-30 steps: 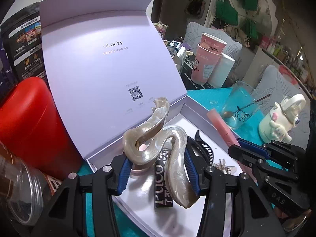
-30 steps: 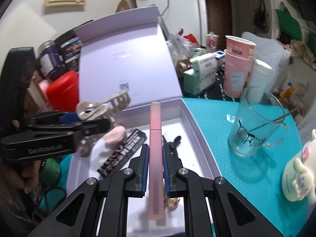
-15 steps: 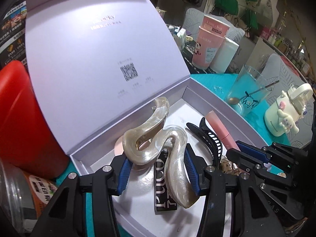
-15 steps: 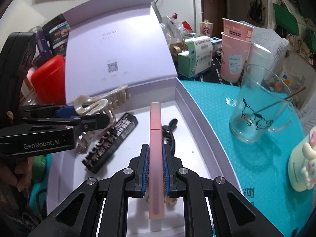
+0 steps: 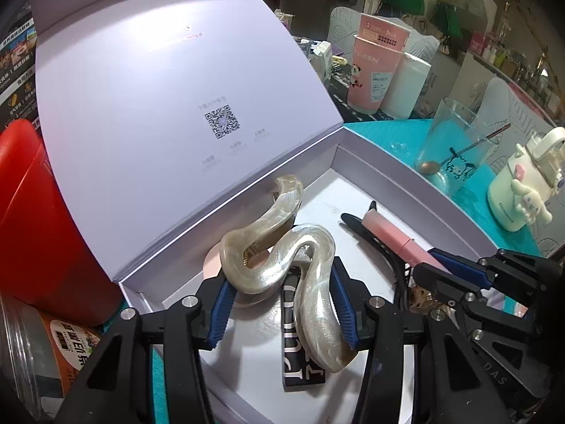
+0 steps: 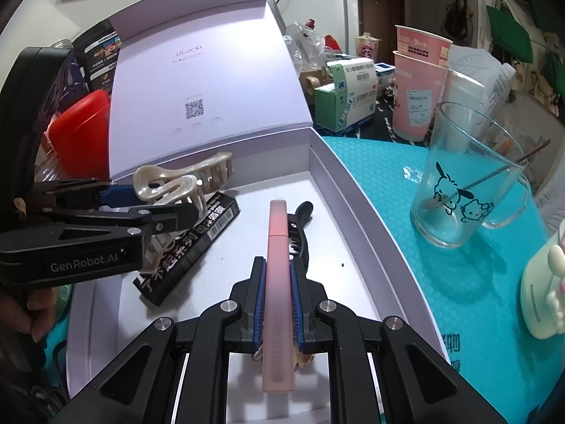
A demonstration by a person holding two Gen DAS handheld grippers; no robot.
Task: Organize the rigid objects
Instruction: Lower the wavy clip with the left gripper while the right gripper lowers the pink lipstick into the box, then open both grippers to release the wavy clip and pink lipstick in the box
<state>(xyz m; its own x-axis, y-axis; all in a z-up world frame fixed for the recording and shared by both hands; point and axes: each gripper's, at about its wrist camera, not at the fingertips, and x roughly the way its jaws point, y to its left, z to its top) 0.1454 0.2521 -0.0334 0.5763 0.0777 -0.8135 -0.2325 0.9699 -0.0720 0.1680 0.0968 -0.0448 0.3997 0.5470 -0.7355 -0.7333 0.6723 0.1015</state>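
An open lilac gift box point(image 5: 416, 190) point(image 6: 339, 190) lies on the teal mat, its lid standing up behind. My left gripper point(image 5: 282, 304) point(image 6: 148, 205) is shut on a pearly cream hair claw clip point(image 5: 282, 247) point(image 6: 169, 185), held low over the box's left part. My right gripper point(image 6: 277, 282) point(image 5: 448, 268) is shut on a pink cosmetic tube point(image 6: 277, 275) point(image 5: 392, 235), held low over the box's right part. On the box floor lie a black carton with white lettering point(image 5: 300, 360) point(image 6: 190, 247) and a black hair clip point(image 5: 367, 233) point(image 6: 300, 226).
A red container point(image 5: 39, 219) and a clear jar point(image 5: 39, 346) crowd the box's left side. To the right on the mat stand a glass with a spoon point(image 6: 466, 176), a white character bottle point(image 5: 522, 190) and stacked pink cups point(image 6: 416, 84). A person's hand point(image 6: 31, 307) holds the left gripper.
Both grippers have come down closer to the box floor with their objects still held. The box now fills more of both views.
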